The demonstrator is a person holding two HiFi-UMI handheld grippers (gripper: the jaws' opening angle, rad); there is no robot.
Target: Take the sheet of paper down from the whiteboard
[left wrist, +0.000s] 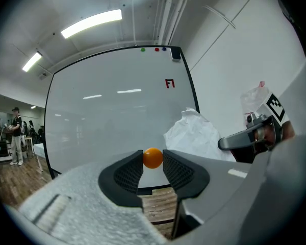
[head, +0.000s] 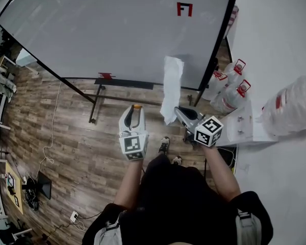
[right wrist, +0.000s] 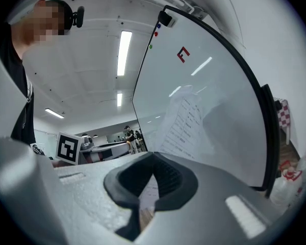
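Right gripper (right wrist: pixel 152 167) has its jaws closed on the bottom edge of the sheet of paper (right wrist: pixel 186 121), with a strip of the printed page showing between the pads. In the head view this gripper (head: pixel 179 112) sits at the foot of the sheet (head: pixel 171 86), which is crumpled and runs long-axis upward from the jaws, ahead of the person and in front of the whiteboard (head: pixel 117 29). Whether its top edge touches the board cannot be told. The sheet lies straight up and forward from the right gripper, so drawing it down and back toward the body looks like the move that would bring it clear. The left gripper (left wrist: pixel 152 163) is just beside it, to the left, and is not on the paper; its jaws pinch a small orange ball (left wrist: pixel 152 157), probably the magnet that pinned the sheet. From the left gripper view the paper (left wrist: pixel 194 131) stands off to the right of those jaws. A red mark (head: pixel 184 9) sits higher on the board, well apart from the sheet.
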